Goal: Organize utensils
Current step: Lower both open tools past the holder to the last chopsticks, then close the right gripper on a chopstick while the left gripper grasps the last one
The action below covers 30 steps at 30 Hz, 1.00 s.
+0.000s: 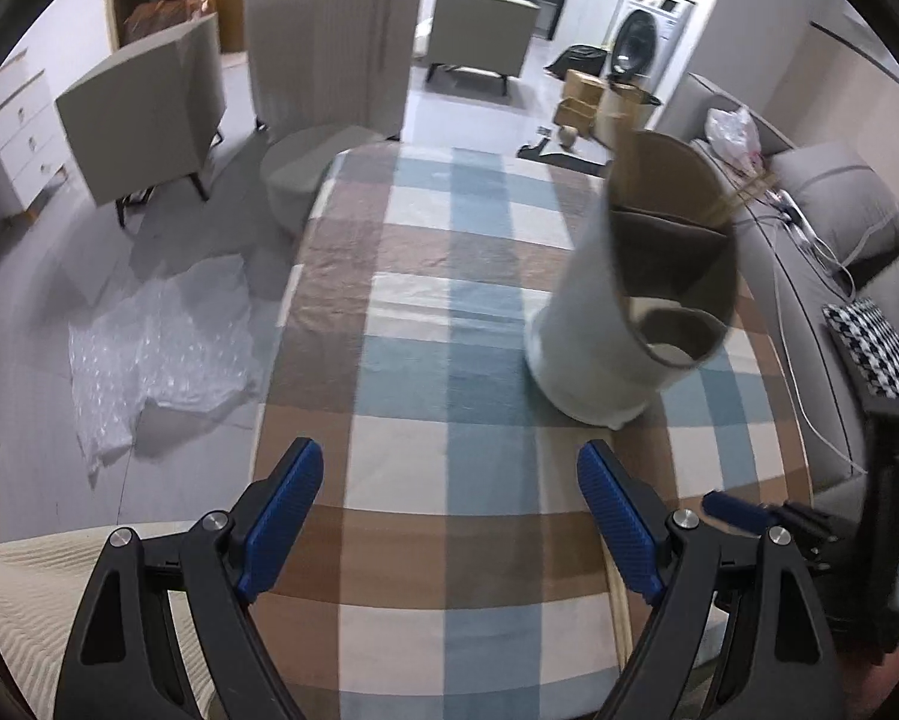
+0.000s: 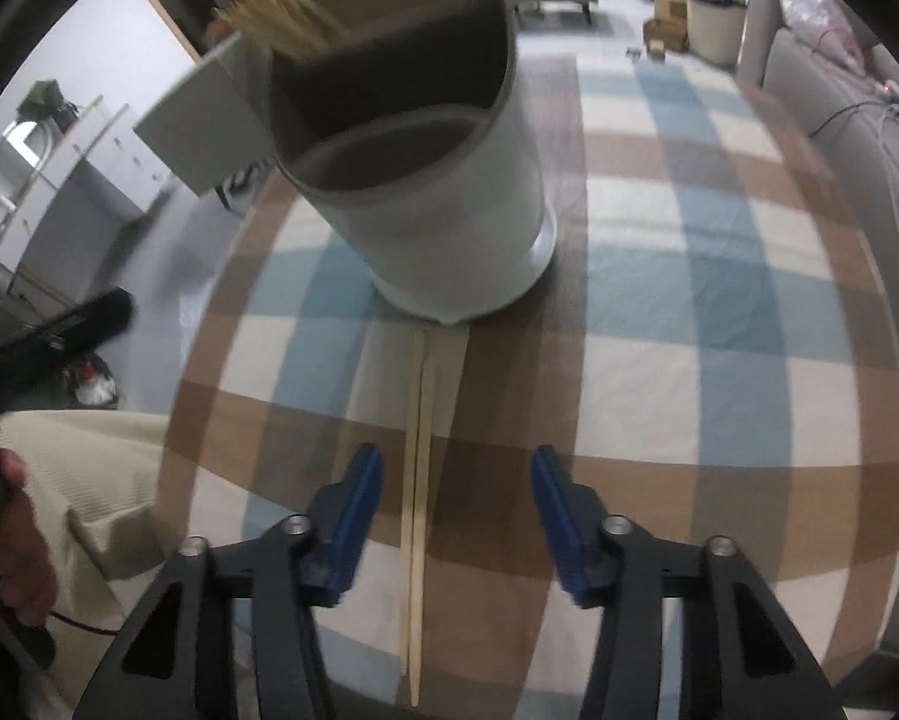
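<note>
Chopsticks [image 2: 416, 480] before holder [image 2: 449, 210] on table [image 2: 719, 360]

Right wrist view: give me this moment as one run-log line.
left hand-held gripper: open, empty | right hand-held gripper: open over chopsticks lying on tablecloth | utensil holder: upright, already holds chopsticks

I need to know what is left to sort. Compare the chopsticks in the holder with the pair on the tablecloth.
The chopsticks in the holder stand leaning in the rear compartment of the white utensil holder; the loose pair of chopsticks lies flat on the checked tablecloth. The stored ones form a bunch; the loose ones number two, lying between the open right gripper fingers. Both are pale wood.
</note>
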Available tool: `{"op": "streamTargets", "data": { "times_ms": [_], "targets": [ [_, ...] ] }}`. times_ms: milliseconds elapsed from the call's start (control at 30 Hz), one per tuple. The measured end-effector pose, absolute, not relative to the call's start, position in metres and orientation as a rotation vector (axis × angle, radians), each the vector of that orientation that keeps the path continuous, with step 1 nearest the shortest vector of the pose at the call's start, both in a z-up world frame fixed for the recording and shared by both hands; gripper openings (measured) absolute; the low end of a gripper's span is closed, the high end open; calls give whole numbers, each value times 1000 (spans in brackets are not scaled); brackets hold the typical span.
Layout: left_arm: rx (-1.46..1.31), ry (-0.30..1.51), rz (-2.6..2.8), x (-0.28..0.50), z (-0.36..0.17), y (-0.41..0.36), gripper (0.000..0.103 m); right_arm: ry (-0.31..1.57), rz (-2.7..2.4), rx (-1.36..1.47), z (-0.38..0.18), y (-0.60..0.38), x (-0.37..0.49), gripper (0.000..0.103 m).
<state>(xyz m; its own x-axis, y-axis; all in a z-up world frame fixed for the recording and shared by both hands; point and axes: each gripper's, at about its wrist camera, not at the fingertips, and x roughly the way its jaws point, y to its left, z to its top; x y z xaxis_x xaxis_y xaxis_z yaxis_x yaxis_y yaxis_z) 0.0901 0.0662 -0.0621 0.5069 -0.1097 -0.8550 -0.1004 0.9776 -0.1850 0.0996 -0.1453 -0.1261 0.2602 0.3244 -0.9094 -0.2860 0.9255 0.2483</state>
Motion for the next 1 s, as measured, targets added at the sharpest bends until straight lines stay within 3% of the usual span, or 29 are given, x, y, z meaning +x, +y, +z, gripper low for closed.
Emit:
{"op": "streamTargets", "data": {
  "times_ms": [333,1000],
  "targets": [
    [-381,1100,53,103,-80,105,84,1330,396,-89,-164,-109,119,25],
    [-444,1123,40,108,-88,124,84,1316,344,-294,-162,-71,112,20]
  ]
}}
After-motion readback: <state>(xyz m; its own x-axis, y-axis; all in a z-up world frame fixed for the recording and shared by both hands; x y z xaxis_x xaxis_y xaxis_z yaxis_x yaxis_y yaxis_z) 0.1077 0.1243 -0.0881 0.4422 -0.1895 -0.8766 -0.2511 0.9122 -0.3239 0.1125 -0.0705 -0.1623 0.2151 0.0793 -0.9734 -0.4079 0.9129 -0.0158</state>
